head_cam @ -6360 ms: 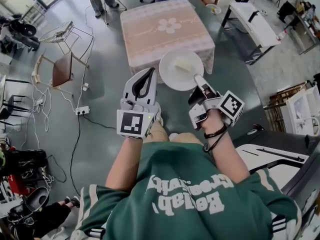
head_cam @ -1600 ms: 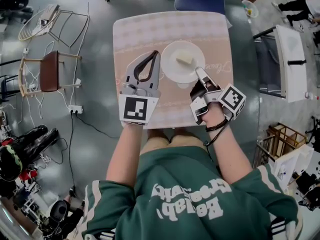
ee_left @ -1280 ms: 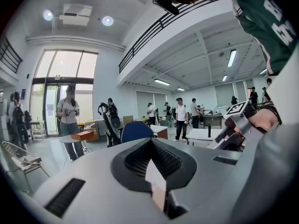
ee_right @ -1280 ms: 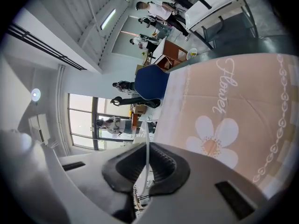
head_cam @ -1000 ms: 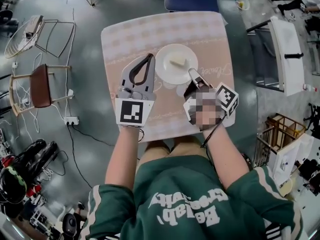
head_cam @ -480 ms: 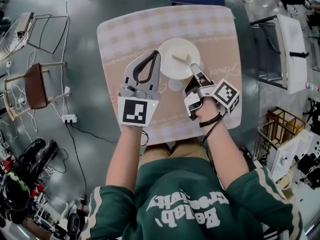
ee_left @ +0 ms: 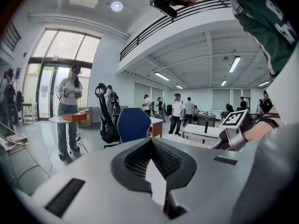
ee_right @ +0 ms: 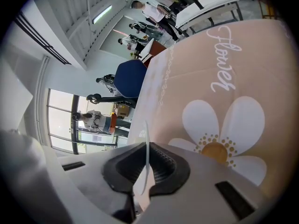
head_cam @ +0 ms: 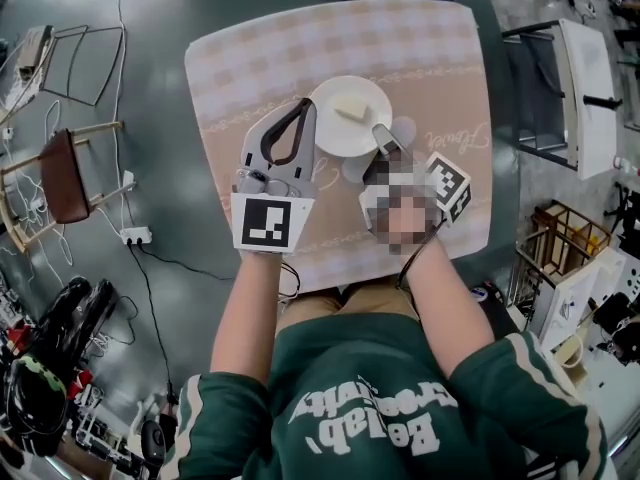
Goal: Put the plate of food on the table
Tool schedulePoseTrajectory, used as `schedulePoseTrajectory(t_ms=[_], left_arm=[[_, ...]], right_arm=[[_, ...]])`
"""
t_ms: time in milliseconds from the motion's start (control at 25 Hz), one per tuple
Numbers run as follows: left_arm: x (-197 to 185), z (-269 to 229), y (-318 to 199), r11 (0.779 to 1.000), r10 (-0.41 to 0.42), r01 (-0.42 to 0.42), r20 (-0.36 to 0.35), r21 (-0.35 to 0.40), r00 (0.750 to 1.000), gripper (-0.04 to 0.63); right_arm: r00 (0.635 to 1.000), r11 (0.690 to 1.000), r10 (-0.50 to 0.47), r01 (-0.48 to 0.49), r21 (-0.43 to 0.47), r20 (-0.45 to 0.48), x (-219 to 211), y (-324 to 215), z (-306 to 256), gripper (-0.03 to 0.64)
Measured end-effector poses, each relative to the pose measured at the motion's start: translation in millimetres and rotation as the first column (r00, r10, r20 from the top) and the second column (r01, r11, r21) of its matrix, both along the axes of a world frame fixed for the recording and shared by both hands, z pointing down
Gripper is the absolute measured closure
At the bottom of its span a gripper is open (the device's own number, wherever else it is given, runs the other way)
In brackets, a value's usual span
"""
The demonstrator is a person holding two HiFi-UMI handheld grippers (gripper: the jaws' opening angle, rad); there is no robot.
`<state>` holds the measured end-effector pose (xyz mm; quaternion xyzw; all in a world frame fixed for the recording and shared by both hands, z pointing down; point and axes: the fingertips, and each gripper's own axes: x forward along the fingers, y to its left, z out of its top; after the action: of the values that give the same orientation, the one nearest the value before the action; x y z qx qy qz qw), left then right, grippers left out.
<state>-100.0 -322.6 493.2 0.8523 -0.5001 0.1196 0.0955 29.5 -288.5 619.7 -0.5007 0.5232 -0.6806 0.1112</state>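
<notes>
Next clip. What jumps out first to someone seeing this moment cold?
A white plate with a pale piece of food shows at the centre of the head view, over a pink checked table. The right gripper pinches its near rim, seen as a thin white edge between its jaws in the right gripper view. The left gripper lies beside the plate's left rim, tips together.
</notes>
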Motion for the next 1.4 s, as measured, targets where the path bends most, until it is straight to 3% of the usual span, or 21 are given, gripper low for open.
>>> schedulePoseTrajectory(t_ms=[680, 1400], left_arm=[[7.5, 31.0, 5.7, 0.998, 0.014, -0.015, -0.017, -0.056, 1.000, 0.592], [16.2, 47.1, 10.2, 0.996, 0.036, -0.037, -0.012, -0.086, 0.999, 0.592]], right_arm=[[0.995, 0.997, 0.010, -0.017, -0.073, -0.098, 9.2, 11.4, 28.3, 0.592], [0.956, 0.983, -0.126, 0.086, -0.160, -0.266, 16.8, 27.8, 41.8, 0.566]])
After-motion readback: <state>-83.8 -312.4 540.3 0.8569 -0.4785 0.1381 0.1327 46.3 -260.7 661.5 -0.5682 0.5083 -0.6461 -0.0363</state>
